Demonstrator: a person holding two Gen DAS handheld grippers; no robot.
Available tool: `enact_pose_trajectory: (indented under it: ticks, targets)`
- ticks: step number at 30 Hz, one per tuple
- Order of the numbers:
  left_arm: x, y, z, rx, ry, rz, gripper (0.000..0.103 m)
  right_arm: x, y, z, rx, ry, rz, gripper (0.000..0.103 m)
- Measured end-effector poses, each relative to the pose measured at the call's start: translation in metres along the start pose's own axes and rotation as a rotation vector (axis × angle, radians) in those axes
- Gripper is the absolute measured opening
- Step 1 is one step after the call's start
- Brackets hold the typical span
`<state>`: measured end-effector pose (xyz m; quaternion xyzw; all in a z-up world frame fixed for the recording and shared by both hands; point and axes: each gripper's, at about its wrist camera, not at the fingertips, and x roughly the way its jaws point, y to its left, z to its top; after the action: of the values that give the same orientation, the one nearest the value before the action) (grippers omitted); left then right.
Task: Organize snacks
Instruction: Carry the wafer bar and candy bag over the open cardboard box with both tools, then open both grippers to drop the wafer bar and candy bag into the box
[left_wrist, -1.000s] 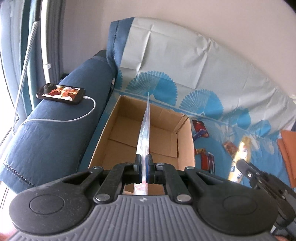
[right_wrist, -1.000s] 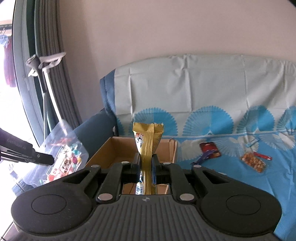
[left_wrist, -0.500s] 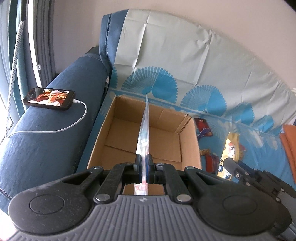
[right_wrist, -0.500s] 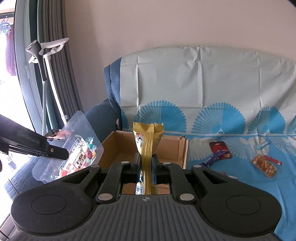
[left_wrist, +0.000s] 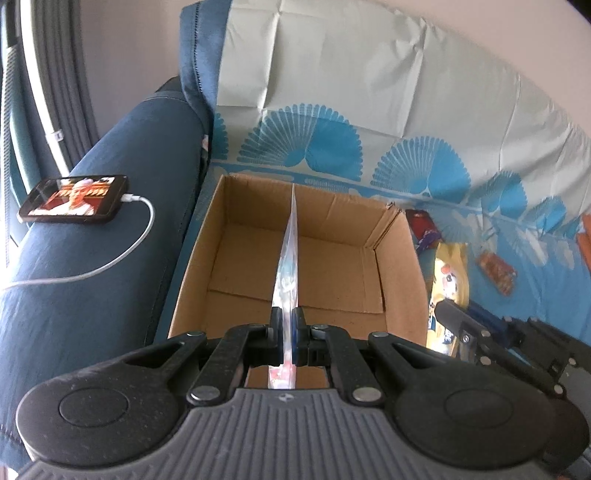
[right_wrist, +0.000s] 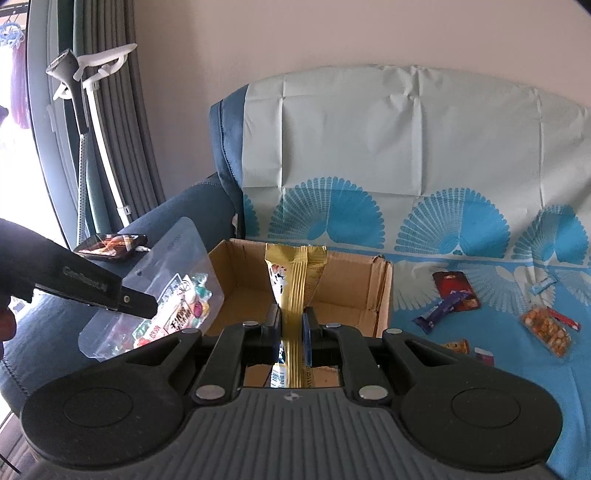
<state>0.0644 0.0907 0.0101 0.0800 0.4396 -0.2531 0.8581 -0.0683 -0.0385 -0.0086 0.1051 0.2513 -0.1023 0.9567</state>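
An open, empty cardboard box (left_wrist: 400, 266) sits on the sofa seat; it also shows in the right wrist view (right_wrist: 382, 295). My left gripper (left_wrist: 287, 325) is shut on a clear bag of colourful candies (left_wrist: 289, 258), seen edge-on above the box; the right wrist view shows the bag (right_wrist: 177, 295) left of the box. My right gripper (right_wrist: 291, 323) is shut on a gold snack packet (right_wrist: 293, 280), held upright before the box; it appears in the left wrist view (left_wrist: 448, 280) just right of the box.
A phone (left_wrist: 74, 199) on a white cable lies on the blue armrest. Loose snacks lie on the blue patterned cover right of the box: a red packet (right_wrist: 456, 286), a purple bar (right_wrist: 439, 310), a nut bag (right_wrist: 546, 328). Curtains and a stand (right_wrist: 85, 122) are at left.
Both grippers have moved closer to the box with their snacks. The candy bag now hangs over the box's left side and the gold packet is nearer its right wall.
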Motion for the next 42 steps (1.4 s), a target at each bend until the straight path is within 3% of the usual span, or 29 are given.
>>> enact_pose_trajectory:
  ticks: [8,11,12,13,14,15,17,21,27,32,37,39,42]
  targets:
    - [0.036,-0.004,0.007,0.072,0.019,0.022,0.004,0.035,0.000,-0.003,-0.029,0.043,-0.017,0.013]
    - [0.047,-0.001,0.008,0.091,0.033,0.012,0.011,0.041,0.000,-0.006,-0.029,0.050,-0.031,0.015]
    - [0.050,0.001,0.008,0.100,0.037,-0.008,0.033,0.042,0.000,-0.007,-0.026,0.050,-0.034,0.020]
    - [0.051,0.003,0.008,0.109,0.042,-0.028,0.081,0.042,-0.001,-0.006,-0.023,0.051,-0.038,0.039]
    - [0.052,0.004,0.009,0.112,0.039,-0.026,0.095,0.042,-0.002,-0.006,-0.018,0.046,-0.047,0.061]
    - [0.051,0.007,0.008,0.102,0.003,0.031,0.103,0.041,-0.004,-0.005,-0.007,0.030,-0.068,0.064]
    - [0.045,0.016,0.005,0.103,-0.074,0.046,0.103,0.037,-0.008,-0.005,0.002,0.000,-0.090,0.071]
    - [0.041,0.024,0.004,0.122,-0.109,0.069,0.103,0.028,-0.017,-0.006,0.017,-0.006,-0.116,0.086]
    - [0.037,-0.003,0.005,0.355,-0.210,0.221,0.103,0.017,-0.021,-0.017,0.008,0.041,-0.155,0.091]
    - [0.029,-0.017,0.009,0.521,-0.321,0.114,0.103,0.014,-0.025,-0.024,-0.005,0.081,-0.208,0.093]
    - [0.024,-0.013,0.027,0.553,-0.361,0.085,0.103,0.018,-0.024,-0.027,-0.027,0.117,-0.244,0.093]
    - [0.025,-0.006,0.034,0.578,-0.395,0.109,0.103,0.020,-0.021,-0.027,-0.035,0.132,-0.244,0.093]
    - [0.035,0.008,0.048,0.625,-0.435,0.205,0.103,0.023,-0.010,-0.027,-0.071,0.147,-0.235,0.093]
